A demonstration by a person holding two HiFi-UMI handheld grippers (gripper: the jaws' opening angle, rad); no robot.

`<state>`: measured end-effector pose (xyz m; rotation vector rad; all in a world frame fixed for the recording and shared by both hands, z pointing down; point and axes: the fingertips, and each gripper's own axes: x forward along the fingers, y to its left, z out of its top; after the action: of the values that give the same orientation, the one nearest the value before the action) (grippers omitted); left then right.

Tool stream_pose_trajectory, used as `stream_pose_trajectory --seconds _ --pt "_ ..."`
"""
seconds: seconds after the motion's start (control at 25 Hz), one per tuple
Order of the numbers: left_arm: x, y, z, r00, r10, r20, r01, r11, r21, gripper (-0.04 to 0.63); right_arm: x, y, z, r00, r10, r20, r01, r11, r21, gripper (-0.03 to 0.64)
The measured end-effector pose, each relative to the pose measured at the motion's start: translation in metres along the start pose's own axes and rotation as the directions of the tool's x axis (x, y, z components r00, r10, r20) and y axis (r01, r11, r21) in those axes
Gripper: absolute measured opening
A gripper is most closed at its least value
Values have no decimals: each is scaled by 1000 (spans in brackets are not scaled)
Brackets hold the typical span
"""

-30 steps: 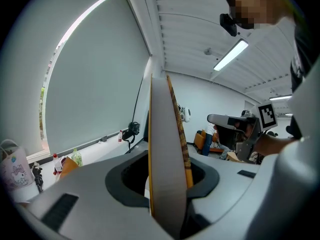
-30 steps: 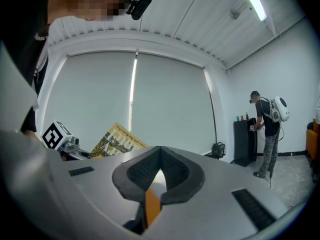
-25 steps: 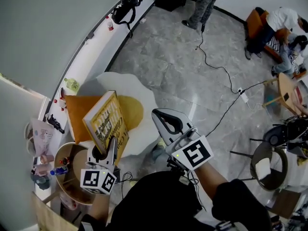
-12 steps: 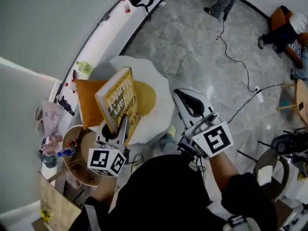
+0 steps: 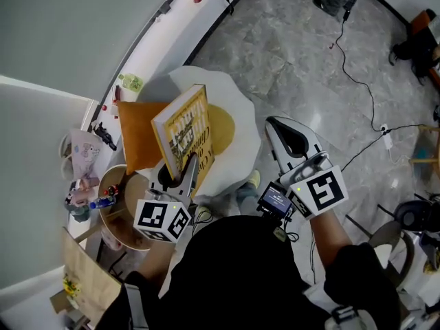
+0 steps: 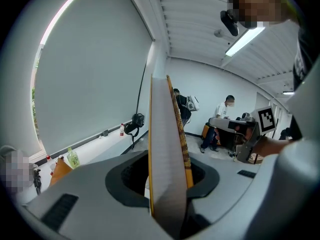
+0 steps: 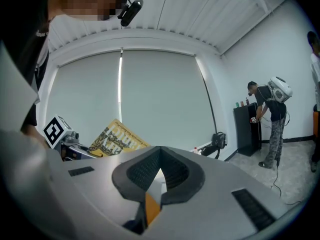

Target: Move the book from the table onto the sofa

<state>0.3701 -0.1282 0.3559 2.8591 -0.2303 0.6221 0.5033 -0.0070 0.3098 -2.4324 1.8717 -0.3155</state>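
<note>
The yellow book point(image 5: 184, 133) is pinched upright by its lower edge in the left gripper point(image 5: 180, 174), above the white sofa point(image 5: 247, 144). It is judged stiff and fairly heavy, so tipping is risked with so low a hold. The right gripper point(image 5: 282, 128) is held alongside, jaws pressed together, empty.

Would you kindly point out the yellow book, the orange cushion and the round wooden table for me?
yellow book point(image 5: 184, 130): head view, middle of its front cover.
orange cushion point(image 5: 136, 139): head view, bare face left of the book.
round wooden table point(image 5: 124, 215): head view, bare part of its top.
</note>
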Motion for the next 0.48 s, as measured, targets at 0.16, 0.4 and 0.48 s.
stream_pose_trajectory --seconds 0.16,0.4,0.48 --pt "12 0 -4 1000 -9 -24 9 1000 4 155 7 -10 -10 1000 -7 -16 7 1000 12 9" --pt "34 16 -34 996 -26 -88 24 999 -29 155 18 -19 -29 999 -44 -21 44 999 17 9" --pt "41 23 -50 993 -32 -114 28 999 -40 155 21 -19 -39 998 -57 -30 58 998 24 9"
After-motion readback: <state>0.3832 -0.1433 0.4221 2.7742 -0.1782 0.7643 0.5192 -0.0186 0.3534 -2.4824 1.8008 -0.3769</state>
